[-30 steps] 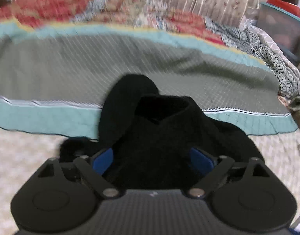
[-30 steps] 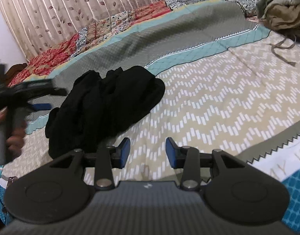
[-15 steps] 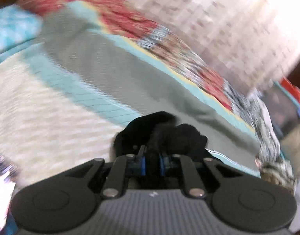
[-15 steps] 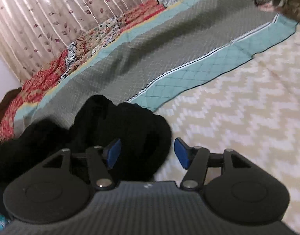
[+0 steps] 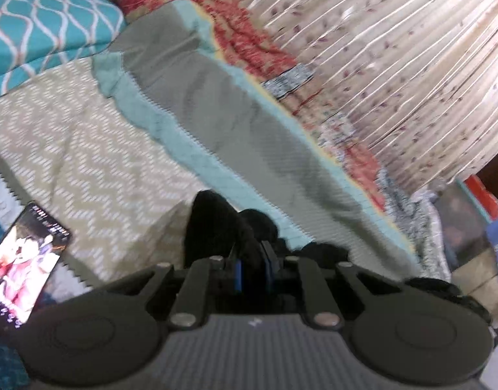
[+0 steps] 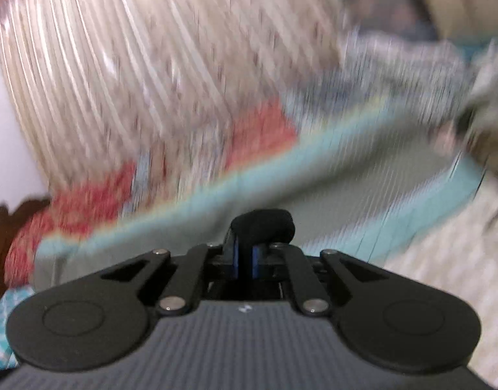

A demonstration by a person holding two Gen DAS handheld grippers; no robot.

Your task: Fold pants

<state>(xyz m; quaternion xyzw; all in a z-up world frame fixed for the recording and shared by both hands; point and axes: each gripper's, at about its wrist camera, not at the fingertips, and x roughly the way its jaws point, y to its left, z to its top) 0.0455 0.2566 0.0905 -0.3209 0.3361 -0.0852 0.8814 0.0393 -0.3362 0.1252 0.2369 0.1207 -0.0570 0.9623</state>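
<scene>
Right gripper (image 6: 245, 256) has closed; both grippers' fingers now pinch the black pants (image 5: 216, 227).

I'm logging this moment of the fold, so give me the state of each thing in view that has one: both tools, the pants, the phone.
left tool: shut on the black pants.
right tool: shut on a bunched bit of the pants.
black pants: crumpled, not folded, gripped by both tools.
phone: lying face up on the bed, screen lit.
</scene>
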